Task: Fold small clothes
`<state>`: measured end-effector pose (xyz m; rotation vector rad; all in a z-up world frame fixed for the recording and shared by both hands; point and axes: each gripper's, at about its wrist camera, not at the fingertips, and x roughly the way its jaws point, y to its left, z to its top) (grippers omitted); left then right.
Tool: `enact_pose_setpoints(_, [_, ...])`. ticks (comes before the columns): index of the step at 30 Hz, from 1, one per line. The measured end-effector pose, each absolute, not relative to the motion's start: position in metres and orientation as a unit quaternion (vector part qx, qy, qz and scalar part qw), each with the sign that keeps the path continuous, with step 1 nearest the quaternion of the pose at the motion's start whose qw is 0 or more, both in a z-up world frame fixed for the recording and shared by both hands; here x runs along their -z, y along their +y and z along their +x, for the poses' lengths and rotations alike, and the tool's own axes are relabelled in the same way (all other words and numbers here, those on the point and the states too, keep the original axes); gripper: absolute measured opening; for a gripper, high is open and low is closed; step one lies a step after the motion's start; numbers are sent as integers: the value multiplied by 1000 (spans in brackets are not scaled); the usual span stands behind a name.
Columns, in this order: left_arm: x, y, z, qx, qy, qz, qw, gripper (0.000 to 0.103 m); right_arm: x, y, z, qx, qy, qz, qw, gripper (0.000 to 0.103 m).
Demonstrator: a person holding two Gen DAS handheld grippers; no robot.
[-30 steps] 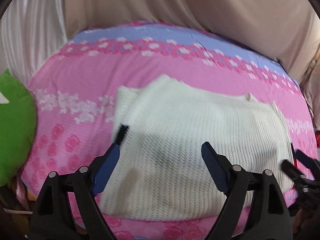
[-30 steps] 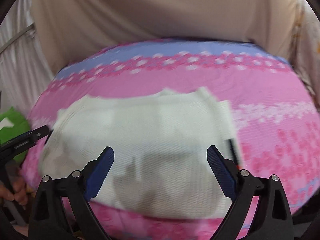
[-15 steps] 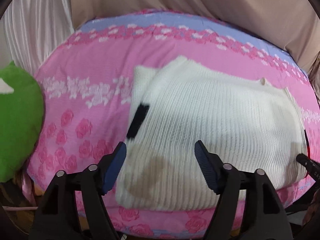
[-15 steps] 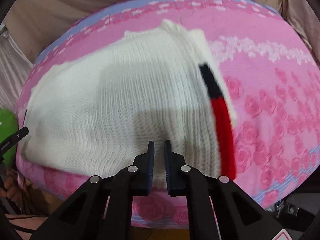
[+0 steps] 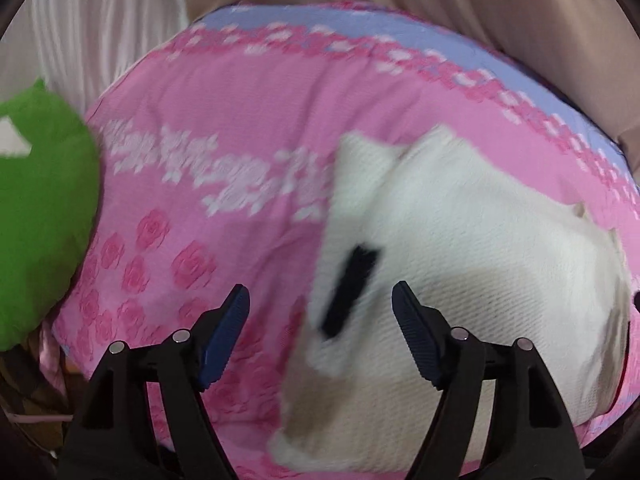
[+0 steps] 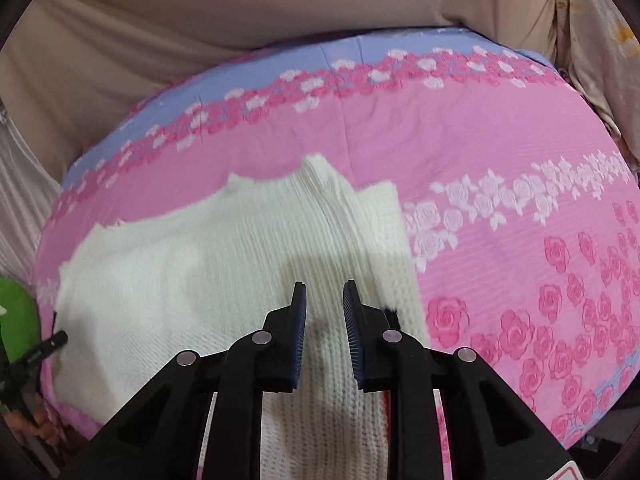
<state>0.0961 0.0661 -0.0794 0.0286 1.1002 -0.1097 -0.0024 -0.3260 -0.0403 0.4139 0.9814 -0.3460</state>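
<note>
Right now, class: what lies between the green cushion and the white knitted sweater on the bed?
Only bare pink rose-print bedsheet separates the green cushion from the white sweater, shown in the left wrist view.

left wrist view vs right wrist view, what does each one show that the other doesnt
Only the left wrist view shows the left gripper, open, and the black cuff on the sweater's edge between its fingers. Only the right wrist view shows the right gripper, its jaws narrowly parted over the knit with nothing between them, plus a yellow-flowered cloth far right. Both show the white knit sweater lying on the pink rose bedsheet, the beige curtain behind and the green cushion.
</note>
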Motion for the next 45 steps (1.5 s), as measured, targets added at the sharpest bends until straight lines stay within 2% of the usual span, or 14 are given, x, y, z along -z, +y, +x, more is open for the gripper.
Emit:
enact_pose_setpoints(7, [76, 8, 142, 88, 520, 40, 849, 82, 51, -314, 36, 150, 477, 198, 843, 22])
enact_pose_setpoints(9, [91, 8, 159, 87, 537, 33, 838, 81, 41, -304, 37, 164, 467, 150, 856, 50])
enact_pose_setpoints(10, [98, 9, 164, 81, 544, 29, 835, 78, 39, -307, 38, 171, 461, 138, 860, 53])
enact_pose_setpoints(13, [103, 16, 175, 73, 544, 19, 836, 54, 44, -332, 46, 200, 460, 136, 854, 53])
enact_pose_setpoints(14, [102, 17, 177, 68, 541, 19, 838, 39, 50, -341, 49, 206, 465, 141, 849, 53])
enact_pose_setpoints(15, [100, 19, 178, 68, 538, 15, 840, 29, 59, -349, 53, 209, 478, 148, 840, 49])
enact_pose_setpoints(16, [98, 21, 178, 69, 536, 11, 841, 25, 70, -356, 57, 196, 493, 167, 831, 37])
enact_pose_setpoints(17, [96, 23, 179, 74, 536, 10, 841, 23, 74, -359, 59, 179, 497, 187, 828, 8])
enact_pose_setpoints(21, [103, 21, 181, 63, 538, 25, 840, 24, 51, -355, 50, 176, 446, 192, 856, 8])
enact_pose_setpoints(25, [93, 22, 176, 58, 536, 18, 842, 27, 85, -373, 56, 190, 493, 202, 825, 7])
enact_pose_setpoints(29, [59, 33, 144, 80, 515, 0, 853, 26, 40, -344, 38, 198, 460, 155, 852, 16])
enact_pose_setpoints(33, [65, 23, 104, 102, 533, 19, 840, 26, 12, -269, 16, 104, 452, 126, 877, 16])
enact_pose_setpoints(38, [98, 21, 72, 99, 559, 53, 822, 27, 66, -178, 14, 12, 522, 82, 849, 10])
enact_pose_setpoints(45, [76, 80, 60, 59, 544, 3, 837, 29, 85, -219, -31, 72, 558, 90, 822, 5])
